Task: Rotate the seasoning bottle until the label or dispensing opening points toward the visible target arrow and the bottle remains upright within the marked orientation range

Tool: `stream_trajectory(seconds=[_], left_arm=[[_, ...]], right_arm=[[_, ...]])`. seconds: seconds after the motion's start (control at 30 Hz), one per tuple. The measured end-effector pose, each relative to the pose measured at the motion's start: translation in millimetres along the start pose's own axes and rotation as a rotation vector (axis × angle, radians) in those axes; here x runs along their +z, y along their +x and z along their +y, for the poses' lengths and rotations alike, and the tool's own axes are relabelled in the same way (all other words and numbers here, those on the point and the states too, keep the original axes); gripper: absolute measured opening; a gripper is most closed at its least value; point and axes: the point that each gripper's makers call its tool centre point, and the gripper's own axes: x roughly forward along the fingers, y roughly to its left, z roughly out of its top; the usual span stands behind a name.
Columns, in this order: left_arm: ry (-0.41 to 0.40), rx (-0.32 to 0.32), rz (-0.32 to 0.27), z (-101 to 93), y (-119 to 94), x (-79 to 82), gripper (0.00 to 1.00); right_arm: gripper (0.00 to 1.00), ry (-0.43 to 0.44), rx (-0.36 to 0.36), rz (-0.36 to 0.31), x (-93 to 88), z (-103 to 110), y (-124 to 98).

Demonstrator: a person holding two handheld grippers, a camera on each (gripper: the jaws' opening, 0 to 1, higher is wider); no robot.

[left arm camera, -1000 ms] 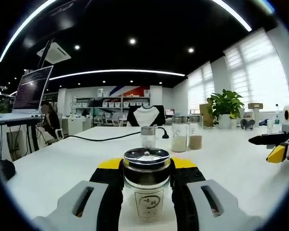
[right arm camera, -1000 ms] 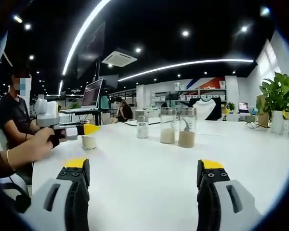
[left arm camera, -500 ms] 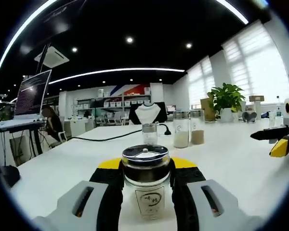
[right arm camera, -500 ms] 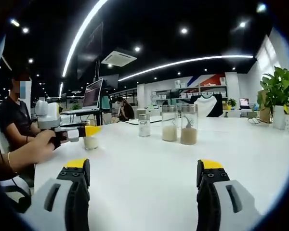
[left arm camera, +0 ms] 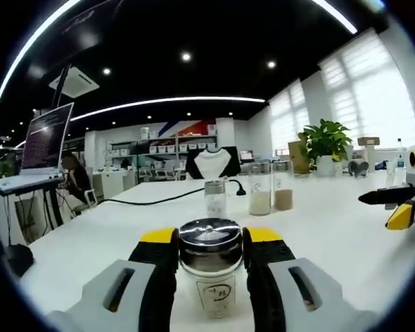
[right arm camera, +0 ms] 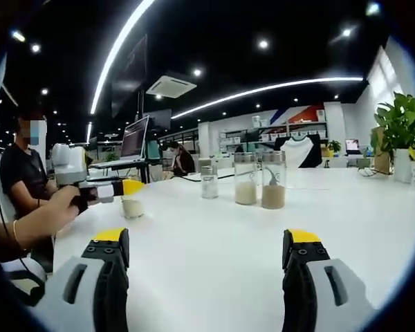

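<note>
Since a second before, the bottle (left arm camera: 210, 275) had sunk lower between my left gripper's (left arm camera: 210, 252) jaws, so its shiny lid sat level with the yellow tips where it had stood above them, and the label on its front had dropped with it. I kept those jaws pinched on the bottle from both sides, just under the lid. It stood upright on the white bench (left arm camera: 83, 238), at the near edge, with its printed label facing back toward the camera.

Further along the bench, toward the far edge, a small shaker (left arm camera: 215, 198) stood alone, and just beside it to the right were two tall jars (left arm camera: 270, 187), one holding pale powder and the other brown. A black cable (left arm camera: 145, 200) ran across the far part of the bench. A potted plant (left arm camera: 325, 143) sat near the far right corner.

My right gripper (right arm camera: 207, 266) had its jaws spread wide with nothing between them, hanging over bare bench. In the right gripper view the left gripper (right arm camera: 104, 189) sat at the left edge with the bottle (right arm camera: 131, 207) at its tips. A person in a dark shirt (right arm camera: 24, 173) sat behind that edge.
</note>
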Motion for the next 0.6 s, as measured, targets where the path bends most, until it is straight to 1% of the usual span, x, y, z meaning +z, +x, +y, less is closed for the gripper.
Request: stream_trajectory(seconds=[0.1, 0.17, 0.23, 0.3, 0.33, 0.37, 0.43, 0.5, 0.53, 0.57, 0.6], left_arm=[[0.001, 0.015, -0.028, 0.8, -2, 15.6, 0.47], [0.005, 0.018, -0.036, 0.7, -2, 23.0, 0.53], [0.009, 0.019, -0.04, 0.4, -3, 28.4, 0.56], [0.002, 0.025, -0.056, 0.7, -3, 36.7, 0.63], [-0.022, 0.028, -0.069, 0.5, -3, 42.0, 0.67], [-0.034, 0.03, -0.074, 0.5, -2, 44.2, 0.75], [-0.115, 0.054, -0.121, 1.7, 2, 55.1, 0.88], [-0.128, 0.053, -0.101, 0.3, 6, 54.3, 0.97], [-0.123, 0.063, -0.09, -0.4, 9, 54.3, 1.0], [-0.118, 0.069, -0.085, -2.0, 10, 54.2, 0.99], [-0.092, 0.084, -0.081, -2.1, 11, 55.4, 0.98]], right_arm=[[0.93, 0.001, 0.002, 0.0, 0.7, 0, 0], [0.93, 0.0, 0.002, -0.002, 1.5, 1, -1], [0.93, 0.001, 0.001, -0.004, 2.1, 1, -1], [0.93, 0.004, 0.0, -0.004, 2.3, 1, -2], [0.93, 0.009, -0.002, -0.005, 2.3, 0, -3], [0.93, 0.01, -0.002, -0.005, 2.4, 0, -3], [0.93, 0.014, -0.004, -0.009, 2.7, 0, -5], [0.93, 0.015, -0.005, -0.012, 3.0, 0, -6], [0.93, 0.015, -0.005, -0.013, 3.2, 0, -6], [0.93, 0.016, -0.004, -0.014, 3.5, 0, -7], [0.93, 0.017, -0.005, -0.014, 3.5, 0, -7]])
